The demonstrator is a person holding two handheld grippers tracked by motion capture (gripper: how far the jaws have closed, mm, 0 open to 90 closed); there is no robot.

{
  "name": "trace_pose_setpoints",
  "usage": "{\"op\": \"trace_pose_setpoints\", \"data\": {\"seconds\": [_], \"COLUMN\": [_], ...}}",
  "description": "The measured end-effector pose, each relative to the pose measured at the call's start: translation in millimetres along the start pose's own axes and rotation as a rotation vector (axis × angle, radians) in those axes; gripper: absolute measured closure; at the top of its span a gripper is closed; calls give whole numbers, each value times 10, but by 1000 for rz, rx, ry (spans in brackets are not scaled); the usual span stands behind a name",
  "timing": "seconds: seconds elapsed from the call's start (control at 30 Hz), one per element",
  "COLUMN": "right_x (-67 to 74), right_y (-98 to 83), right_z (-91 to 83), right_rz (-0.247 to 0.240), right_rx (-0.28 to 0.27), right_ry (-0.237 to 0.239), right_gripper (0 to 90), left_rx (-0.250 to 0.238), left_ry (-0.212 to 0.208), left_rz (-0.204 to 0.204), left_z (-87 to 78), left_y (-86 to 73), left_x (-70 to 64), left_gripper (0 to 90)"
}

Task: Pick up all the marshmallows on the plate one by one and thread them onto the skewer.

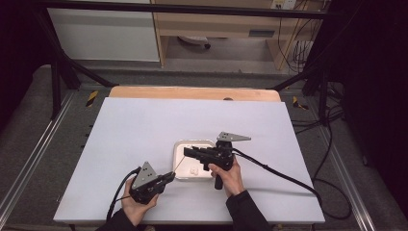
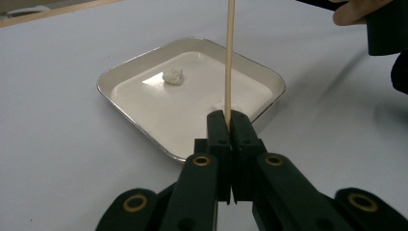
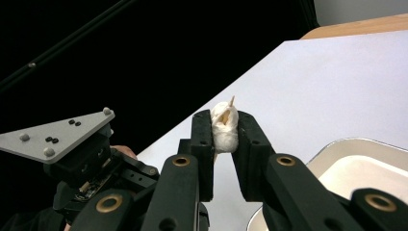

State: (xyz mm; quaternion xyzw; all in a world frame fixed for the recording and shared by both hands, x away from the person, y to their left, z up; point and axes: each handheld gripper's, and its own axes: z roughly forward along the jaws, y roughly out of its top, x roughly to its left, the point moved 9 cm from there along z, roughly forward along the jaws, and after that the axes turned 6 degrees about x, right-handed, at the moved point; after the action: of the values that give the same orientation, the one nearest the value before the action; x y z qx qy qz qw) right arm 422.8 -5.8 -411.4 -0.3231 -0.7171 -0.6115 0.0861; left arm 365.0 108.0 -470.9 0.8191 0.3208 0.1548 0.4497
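The left gripper [image 2: 230, 122] has its two matte black jaws pressed together on a thin, round, pale wooden skewer [image 2: 229, 57], clamped at the fingertips near the skewer's lower end. In the left gripper view the stick rises straight toward twelve o'clock from between the jaw tips and runs out of the top edge; in the high view its long axis slants from that gripper toward one o'clock, up to the right gripper [image 1: 188, 152]. The right gripper's jaws are closed on a soft, white, lumpy piece of marshmallow-like food [image 3: 224, 129], squeezed between the flat inner pads at their tips, and the skewer's pointed tip [image 3: 231, 101] pokes out of the lump's top, aimed toward one o'clock in the right gripper view. A second white lump [image 2: 173, 76], rough and irregular, lies loose in the square tray [image 2: 120, 72], which has rounded corners, a shiny metal rim and a smooth white floor; in the left gripper view the lump sits toward the tray's eleven o'clock part, well apart from the jaws. The tray rests on a smooth, matte white table top [image 1: 134, 125], between the two hands. A grey three-cornered plate [image 3: 57, 134] with small studs tops the left gripper.
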Motion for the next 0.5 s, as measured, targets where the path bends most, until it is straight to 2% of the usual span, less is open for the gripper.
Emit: {"op": "trace_pose_setpoints", "data": {"seconds": [0.43,0.5], "right_x": [6,11], "right_y": [-26,-135], "right_z": [7,67], "right_rz": [-6,6], "right_rx": [2,61], "right_ry": [-3,14], "right_gripper": [805,802], "left_rx": [-7,-33], "left_ry": [-5,-15], "left_rz": [-9,-10], "left_z": [12,-3], "left_y": [22,76], "left_x": [-5,-25], "left_gripper": [886,886]}}
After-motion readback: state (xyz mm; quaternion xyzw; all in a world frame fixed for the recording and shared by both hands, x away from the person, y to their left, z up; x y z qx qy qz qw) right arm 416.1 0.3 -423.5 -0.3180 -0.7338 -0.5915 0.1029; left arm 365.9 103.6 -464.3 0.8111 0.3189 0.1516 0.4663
